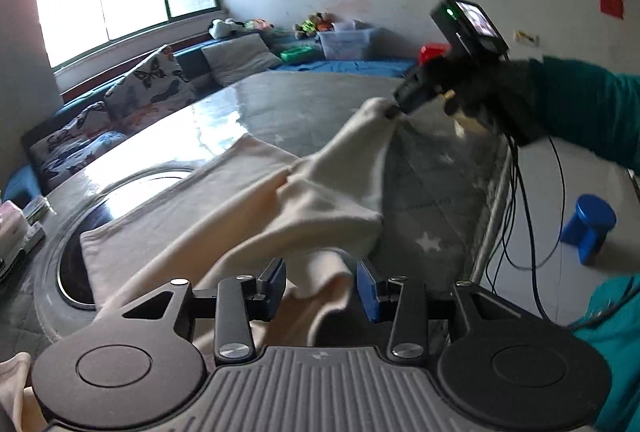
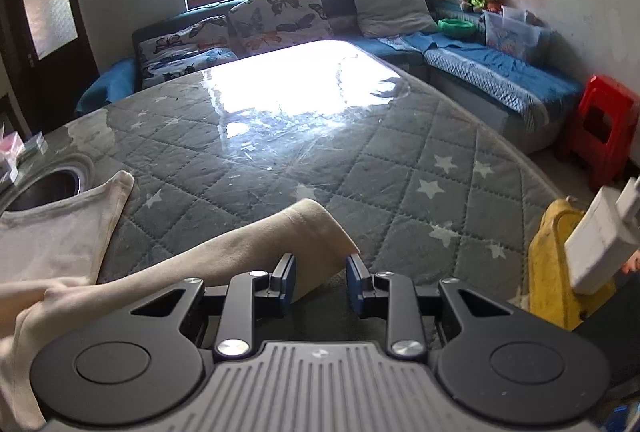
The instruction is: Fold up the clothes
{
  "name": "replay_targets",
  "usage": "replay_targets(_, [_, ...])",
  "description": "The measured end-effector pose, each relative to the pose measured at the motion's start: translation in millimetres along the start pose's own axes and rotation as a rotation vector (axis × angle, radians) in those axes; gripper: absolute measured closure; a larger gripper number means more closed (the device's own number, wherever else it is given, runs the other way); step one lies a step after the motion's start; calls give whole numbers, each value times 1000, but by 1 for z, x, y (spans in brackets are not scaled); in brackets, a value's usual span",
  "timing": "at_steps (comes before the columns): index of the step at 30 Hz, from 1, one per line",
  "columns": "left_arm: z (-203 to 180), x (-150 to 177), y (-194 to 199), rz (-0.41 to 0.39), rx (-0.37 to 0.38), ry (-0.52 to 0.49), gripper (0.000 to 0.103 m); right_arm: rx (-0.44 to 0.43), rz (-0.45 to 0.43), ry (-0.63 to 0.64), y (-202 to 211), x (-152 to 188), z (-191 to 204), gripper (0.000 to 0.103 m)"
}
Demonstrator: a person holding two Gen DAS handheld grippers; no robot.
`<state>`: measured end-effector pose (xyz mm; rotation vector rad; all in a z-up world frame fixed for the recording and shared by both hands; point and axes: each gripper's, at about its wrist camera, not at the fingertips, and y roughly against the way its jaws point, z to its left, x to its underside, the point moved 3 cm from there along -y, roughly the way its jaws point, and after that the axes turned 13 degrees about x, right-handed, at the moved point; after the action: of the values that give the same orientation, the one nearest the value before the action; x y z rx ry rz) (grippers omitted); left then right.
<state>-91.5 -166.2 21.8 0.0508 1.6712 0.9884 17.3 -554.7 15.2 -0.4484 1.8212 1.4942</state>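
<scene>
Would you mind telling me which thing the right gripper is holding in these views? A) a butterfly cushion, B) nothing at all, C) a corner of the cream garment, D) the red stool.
C: in the left wrist view the right gripper pinches a raised corner of the cream garment, which drapes from there down to the quilted table.
</scene>
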Motion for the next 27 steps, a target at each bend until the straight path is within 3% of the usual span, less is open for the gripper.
replay_targets(3, [-3, 4, -4, 11, 22, 0, 72, -3, 7, -23, -3, 2, -2, 76])
replay_targets(8, [-7, 4, -9, 22, 45, -24, 98, -8, 2, -52, -5, 4, -6, 76])
replay_targets(13, [-7, 3, -3, 13, 69, -29, 101, 9, -9, -68, -10, 1, -4, 79])
replay_targets(14, [-10, 2, 0, 5, 78, -34, 101, 16, -18, -52, -8, 1, -3, 85])
replay_targets(15, [-11, 2, 2, -2, 88, -38, 101, 24, -28, -35, -6, 1, -1, 98])
replay_targets(23, [-14, 4, 22, -40, 191, -41, 102, 180, -154, 87, 34, -1, -3, 99])
replay_targets(27, [-19, 7, 21, -31, 241, -59, 102, 254, -143, 109, 40, 1, -6, 98])
